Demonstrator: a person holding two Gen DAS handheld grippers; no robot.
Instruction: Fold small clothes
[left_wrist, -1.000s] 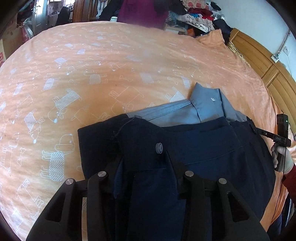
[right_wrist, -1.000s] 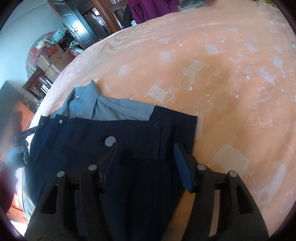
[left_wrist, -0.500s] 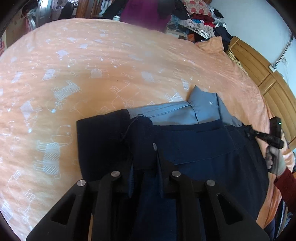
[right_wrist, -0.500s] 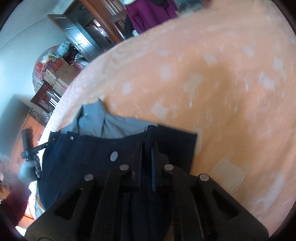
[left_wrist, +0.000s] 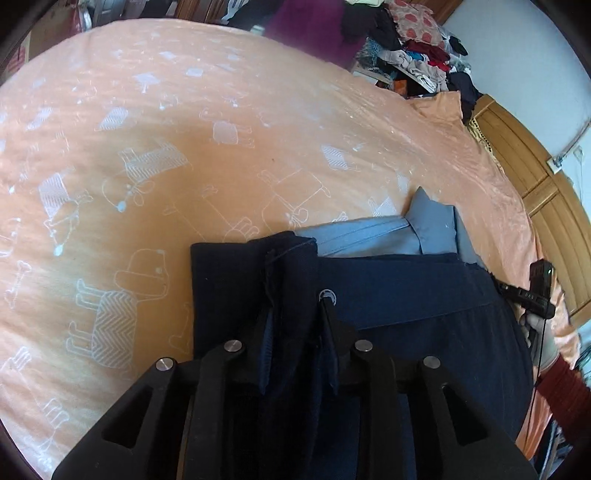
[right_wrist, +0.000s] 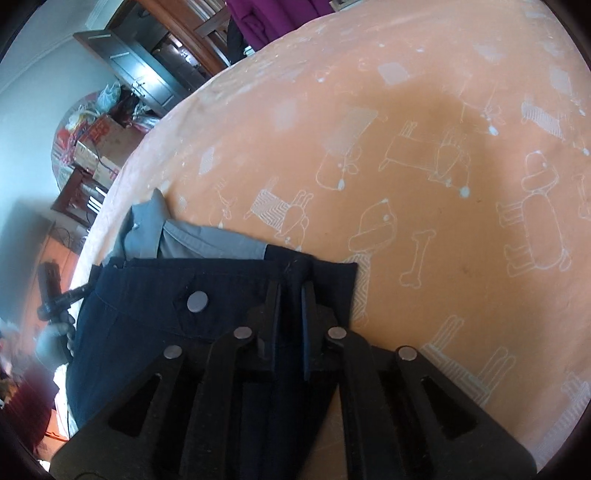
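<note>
A dark navy garment (left_wrist: 406, 295) with a metal button (left_wrist: 327, 296) lies on the orange bed sheet (left_wrist: 184, 129), on top of a grey-blue shirt (left_wrist: 369, 236). My left gripper (left_wrist: 295, 321) is shut on a raised fold of the navy cloth beside the button. In the right wrist view the same navy garment (right_wrist: 140, 288) covers the grey-blue shirt (right_wrist: 207, 240), and my right gripper (right_wrist: 291, 291) is shut on its far edge near the corner. Each gripper shows small in the other view: the right gripper (left_wrist: 539, 291) and the left gripper (right_wrist: 51, 291), each held in a hand.
The orange sheet with white dog prints (right_wrist: 443, 166) spreads wide beyond the clothes. A wooden headboard (left_wrist: 535, 166) runs along the right. A pile of clothes (left_wrist: 417, 48) sits past the bed. A dark cabinet (right_wrist: 147, 74) and boxes (right_wrist: 99, 140) stand beyond the bed's edge.
Both grippers stood open over the navy garment a second ago and have since shut on its cloth. Both views have shifted a little since the grip.
</note>
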